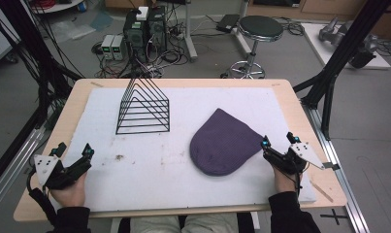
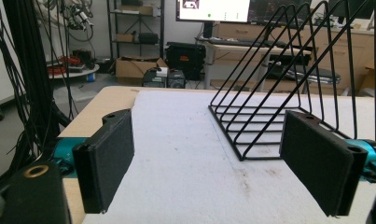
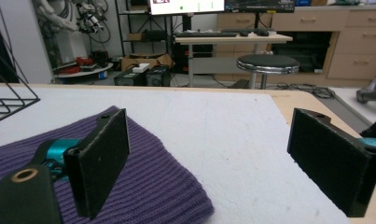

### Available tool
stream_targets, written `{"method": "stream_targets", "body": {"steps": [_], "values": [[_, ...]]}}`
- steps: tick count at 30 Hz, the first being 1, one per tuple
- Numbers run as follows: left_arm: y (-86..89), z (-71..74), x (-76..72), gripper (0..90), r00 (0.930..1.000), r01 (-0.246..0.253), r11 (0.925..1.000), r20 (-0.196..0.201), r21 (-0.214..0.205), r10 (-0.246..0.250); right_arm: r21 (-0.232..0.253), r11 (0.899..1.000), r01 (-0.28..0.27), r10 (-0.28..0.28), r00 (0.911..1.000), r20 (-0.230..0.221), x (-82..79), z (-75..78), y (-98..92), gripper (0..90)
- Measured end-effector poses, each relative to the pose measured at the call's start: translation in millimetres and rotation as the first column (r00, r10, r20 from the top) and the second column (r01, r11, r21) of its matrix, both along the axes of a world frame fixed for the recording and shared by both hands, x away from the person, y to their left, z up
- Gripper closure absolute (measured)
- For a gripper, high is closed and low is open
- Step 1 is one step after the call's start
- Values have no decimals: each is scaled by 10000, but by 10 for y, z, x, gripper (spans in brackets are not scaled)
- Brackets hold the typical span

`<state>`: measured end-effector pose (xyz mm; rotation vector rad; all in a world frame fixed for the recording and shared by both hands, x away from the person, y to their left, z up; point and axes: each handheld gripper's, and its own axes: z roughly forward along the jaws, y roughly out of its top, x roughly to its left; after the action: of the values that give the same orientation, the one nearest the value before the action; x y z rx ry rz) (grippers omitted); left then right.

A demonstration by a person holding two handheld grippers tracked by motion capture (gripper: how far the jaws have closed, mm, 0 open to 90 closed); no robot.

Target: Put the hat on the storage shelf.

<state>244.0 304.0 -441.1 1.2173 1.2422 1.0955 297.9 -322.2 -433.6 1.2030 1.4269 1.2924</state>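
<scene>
**Still at rest: hat waits beside the right gripper**

Both hands sit at the near edge of the table (image 1: 47,145), grippers resting on the white pad (image 1: 149,179). The right gripper (image 1: 279,141) stands spread wide with nothing between its jaws; its inner jaw lies just beside the near right edge of the purple knit hat (image 1: 224,143). The left gripper (image 1: 75,151) is also spread and empty, well apart from the hat, pointing toward the wire rack (image 1: 144,108) at the far left.

The hat lies flat right of centre, crown toward the far side, rounded brim toward the near side. In the right gripper view its ribbed knit (image 3: 143,182) runs under the left jaw while the right jaw hangs over bare pad.

Judgement on the step: likely a first grasp of the hat. Soft knit bunches, so the right gripper should slide low along the pad and pinch one edge of the brim, taking both layers, not stab from above. The left gripper could then take the opposite edge to keep the hat from drooping.

Containers: the wire rack is the only holder here. Its triangular slots stand upright and hold nothing.
</scene>
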Motion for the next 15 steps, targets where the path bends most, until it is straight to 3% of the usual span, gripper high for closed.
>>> {"method": "stream_targets", "body": {"steps": [6,15], "values": [[5,-2,0,183,10000,21,9999,1,-100,-21,3,9994,-341,341,9992,187,-14,19,27,122],[15,-4,-9,188,10000,19,9998,-90,-174,-21,460,9916,-1211,1206,9926,140,-1,129,103,118]]}}
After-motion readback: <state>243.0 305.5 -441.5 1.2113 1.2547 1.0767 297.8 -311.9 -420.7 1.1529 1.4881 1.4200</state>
